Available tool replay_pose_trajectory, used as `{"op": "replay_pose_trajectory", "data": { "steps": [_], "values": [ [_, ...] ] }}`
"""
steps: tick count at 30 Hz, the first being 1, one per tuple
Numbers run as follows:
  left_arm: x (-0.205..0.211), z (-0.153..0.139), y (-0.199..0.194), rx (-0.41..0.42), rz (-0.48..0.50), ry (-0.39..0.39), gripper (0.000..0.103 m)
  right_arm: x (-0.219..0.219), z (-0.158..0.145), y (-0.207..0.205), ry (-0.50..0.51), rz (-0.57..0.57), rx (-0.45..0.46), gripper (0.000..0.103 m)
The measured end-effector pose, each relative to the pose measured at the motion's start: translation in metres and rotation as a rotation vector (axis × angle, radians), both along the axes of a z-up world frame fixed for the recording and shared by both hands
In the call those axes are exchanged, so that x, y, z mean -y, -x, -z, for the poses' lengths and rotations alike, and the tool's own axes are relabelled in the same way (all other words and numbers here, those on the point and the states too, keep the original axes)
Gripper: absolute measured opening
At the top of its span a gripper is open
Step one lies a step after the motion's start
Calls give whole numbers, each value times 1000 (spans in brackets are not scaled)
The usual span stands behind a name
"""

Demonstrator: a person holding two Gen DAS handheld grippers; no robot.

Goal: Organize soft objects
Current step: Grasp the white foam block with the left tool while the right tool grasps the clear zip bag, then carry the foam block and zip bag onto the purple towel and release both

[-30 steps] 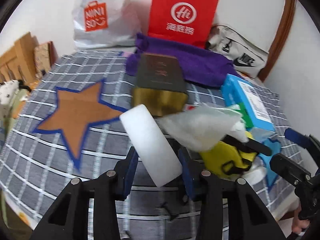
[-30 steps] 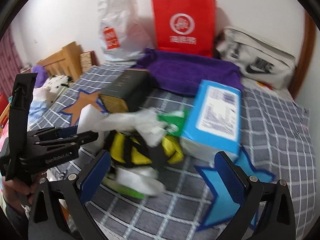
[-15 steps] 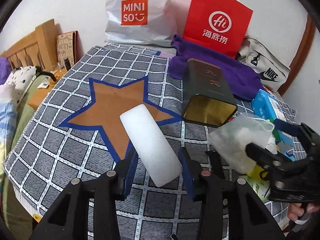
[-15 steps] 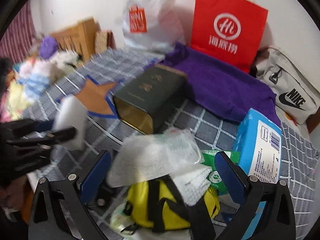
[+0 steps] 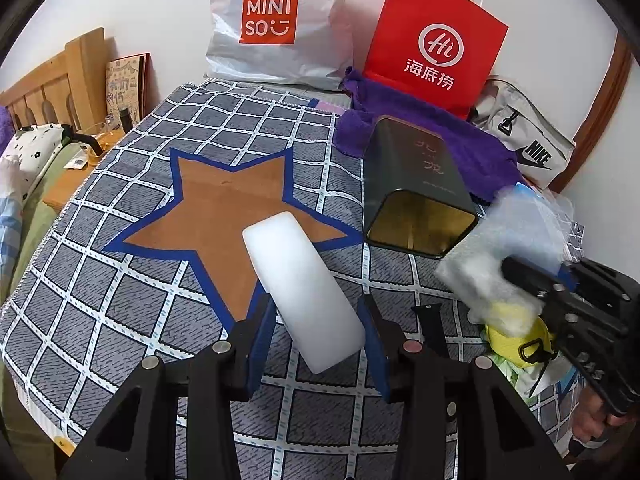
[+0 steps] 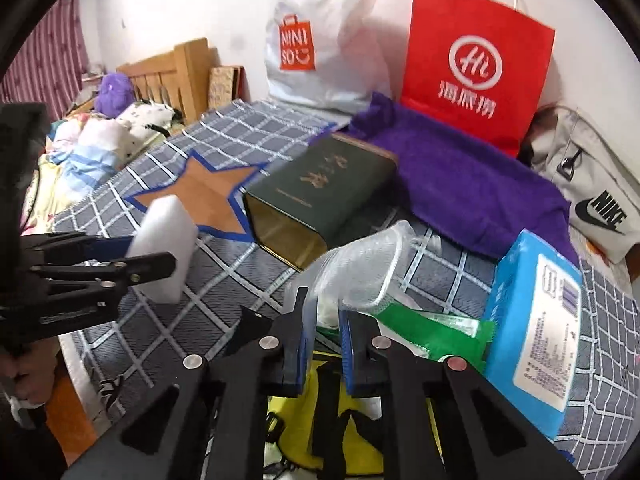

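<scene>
Both tools have swung leftward over the last second, away from the heap of odds and ends and toward the brown star. Nearest to me, the left tool [image 5: 316,344] is clamped on a white foam block [image 5: 302,288], which sticks out tilted above the checked cloth [image 5: 120,300] on the surface, its far end over the lower points of the brown star patch [image 5: 228,208]. Just to its right, the right tool [image 6: 324,344] has its fingers drawn close on a crumpled clear plastic bag [image 6: 360,272], lifted free of the yellow pouch [image 6: 296,424], green packet [image 6: 432,332] and blue tissue pack [image 6: 536,332] below. Beyond them lies the dark green tin [image 5: 416,184] on its side, open mouth toward us, then the purple towel [image 6: 472,188], and against the wall the red paper bag [image 5: 436,40] and white Miniso bag [image 5: 276,24]. My worry is the bag: it is slippery and held only by a pinch of film, so a quick swing could let it slide out. The foam, gripped near one end, could twist in the fingers or catch the tin's rim if it is steered there.
</scene>
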State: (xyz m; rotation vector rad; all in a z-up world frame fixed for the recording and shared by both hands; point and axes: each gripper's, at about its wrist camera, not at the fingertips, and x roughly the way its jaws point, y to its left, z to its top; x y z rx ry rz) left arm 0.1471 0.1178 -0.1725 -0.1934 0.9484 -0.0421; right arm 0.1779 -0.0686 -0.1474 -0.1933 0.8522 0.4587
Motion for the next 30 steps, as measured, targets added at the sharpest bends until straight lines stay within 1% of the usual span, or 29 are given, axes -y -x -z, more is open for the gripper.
{"op": "replay_pose_trajectory", "data": {
  "steps": [3,6,8,12,14,16,19,21,23,26,30],
  "values": [
    [1,-1,2,4,-3,-5,40,10,-7,8,-57,-2,-4,5],
    [6,-1,4,6,-4,-24,40,21,-9,16,-98,9,-9,1],
    [8,-3,6,7,-8,-40,40,29,-9,18,-122,37,-19,1],
    [12,-13,13,19,4,-14,39,57,-20,33,-161,81,-8,1],
    [16,-15,15,24,8,-19,39,73,-23,43,-166,116,-9,1],
    [21,-16,15,22,21,-7,39,95,-23,54,-162,160,-15,1],
    [32,-14,16,14,50,6,39,122,-20,70,-162,209,-21,1],
    [39,-10,15,-2,65,1,39,135,-17,80,-162,233,-24,1],
    [44,-4,13,-26,65,-7,39,142,-10,85,-149,245,-39,1],
    [49,0,11,-33,55,-21,39,152,3,89,-151,261,-65,1],
    [51,-4,12,-33,44,-38,38,162,12,95,-160,266,-80,1]
  ]
}}
